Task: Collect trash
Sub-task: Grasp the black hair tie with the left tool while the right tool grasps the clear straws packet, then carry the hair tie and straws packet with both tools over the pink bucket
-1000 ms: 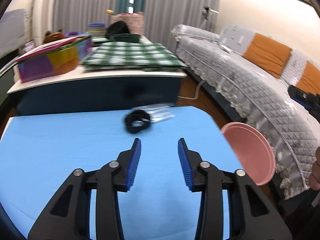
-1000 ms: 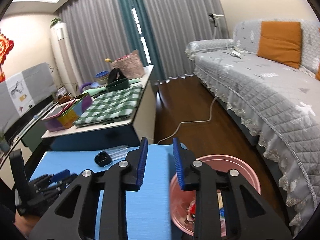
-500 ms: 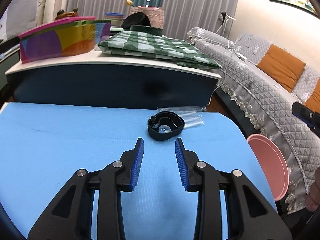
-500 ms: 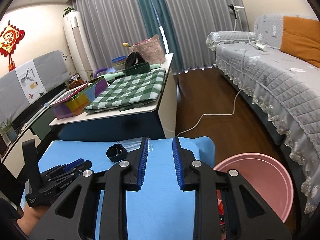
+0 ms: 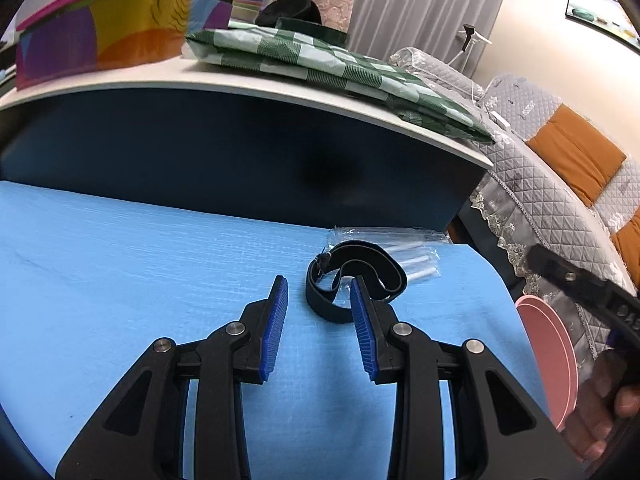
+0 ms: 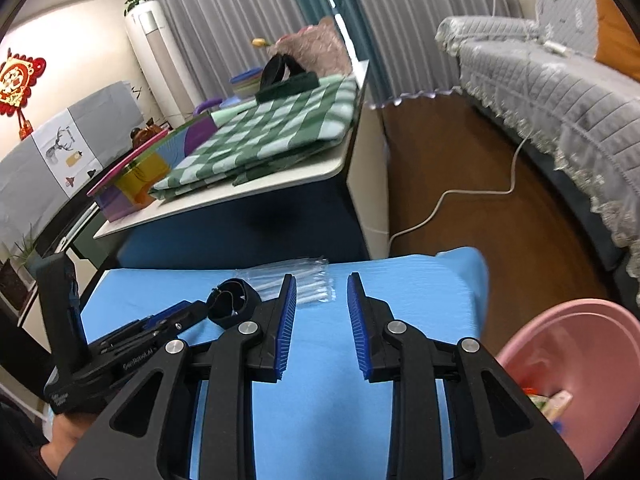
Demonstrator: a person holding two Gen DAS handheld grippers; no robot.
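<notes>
While the left gripper [image 5: 318, 292] hangs low over the blue mat [image 5: 120, 280], its jaws stand apart with nothing between them, the right fingertip [image 5: 356, 286] just in front of the black strap [image 5: 356, 276] — whether it touches I cannot tell. The strap lies coiled near the mat's far edge, toward its right corner, partly on a clear plastic wrapper [image 5: 416, 256] that lies along that edge. Behind the mat stands a dark blue desk [image 5: 240, 152] with a white top, bearing a bright box [image 5: 104, 32] at its left end and a green checked cloth [image 5: 320, 60] toward its right. In the right wrist view the left gripper [image 6: 188, 312] reaches in from the left with its tips at the strap [image 6: 232, 308], and the wrapper [image 6: 312, 280] lies beyond. The right gripper [image 6: 322, 284] is over the mat's [image 6: 420, 288] right half — its jaws are opening, with nothing held and only mat between them. Past the mat's right edge, lower down, sits a pink bin [image 6: 560, 328] with scraps of litter [image 6: 552, 404] inside. A grey covered sofa [image 6: 560, 92] runs along the right.
</notes>
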